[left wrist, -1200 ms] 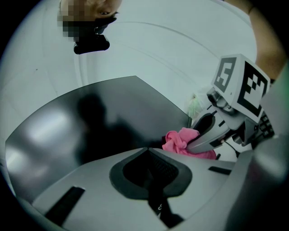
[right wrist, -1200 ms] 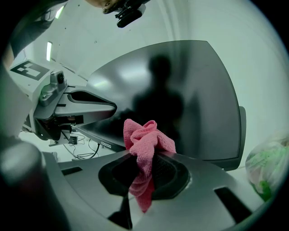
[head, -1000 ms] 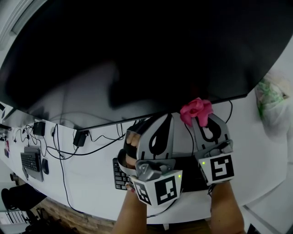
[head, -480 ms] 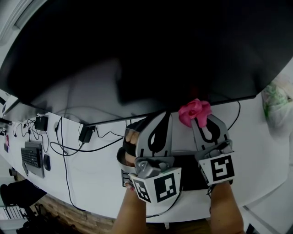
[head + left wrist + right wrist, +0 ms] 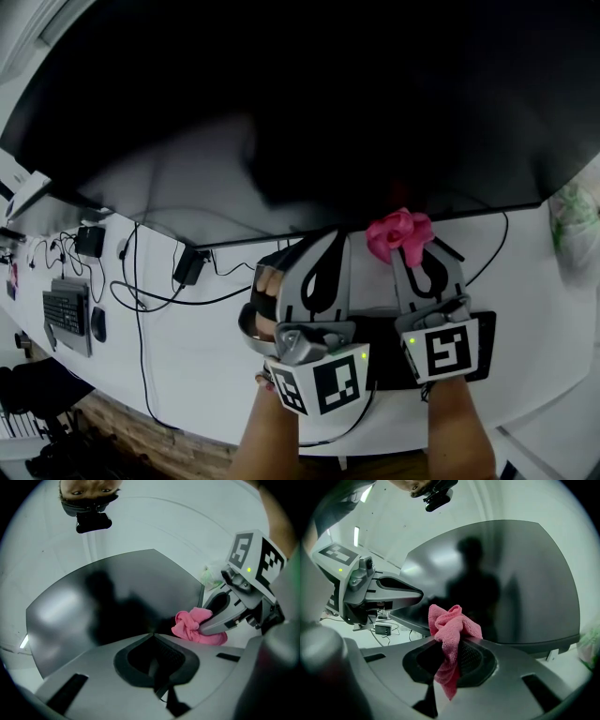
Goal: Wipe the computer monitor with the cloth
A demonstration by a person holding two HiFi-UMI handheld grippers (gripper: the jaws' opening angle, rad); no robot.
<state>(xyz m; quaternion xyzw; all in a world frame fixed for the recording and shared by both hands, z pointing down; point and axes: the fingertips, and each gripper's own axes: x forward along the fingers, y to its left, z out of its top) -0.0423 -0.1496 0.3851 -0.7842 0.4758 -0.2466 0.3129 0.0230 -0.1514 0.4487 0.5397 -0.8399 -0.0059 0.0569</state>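
Nearest, two bare forearms come up over the near edge of the white tabletop [image 5: 197,349], each hand holding a gripper. The left hand [image 5: 266,302] wraps the handle of the left gripper [image 5: 322,244], which points up toward the screen. Its jaws are pressed together with nothing between them, as the left gripper view shows [image 5: 152,637]. Just beside it, the right gripper [image 5: 407,247] stands at about the same height. Its jaws are clamped on a pink cloth [image 5: 400,230], which bunches above the tips while a tail hangs down between the jaws [image 5: 449,630].

Under both grippers a black flat object [image 5: 384,354] lies on the tabletop, mostly covered.

The cloth sits at the bottom edge of the monitor [image 5: 328,103], right of the middle of that edge. The left gripper view shows it in front of the lower right part of the screen [image 5: 194,626]. Whether it touches the glass cannot be told. The screen is dark and gives back dim shapes.

Behind the grippers, black cables [image 5: 141,300] and a power adapter [image 5: 190,267] lie under the monitor's lower edge. Toward the left edge of the tabletop are a keyboard [image 5: 66,321] and a mouse [image 5: 97,323]. At the right edge, past the monitor's corner, is a pale bag with green in it [image 5: 577,220].
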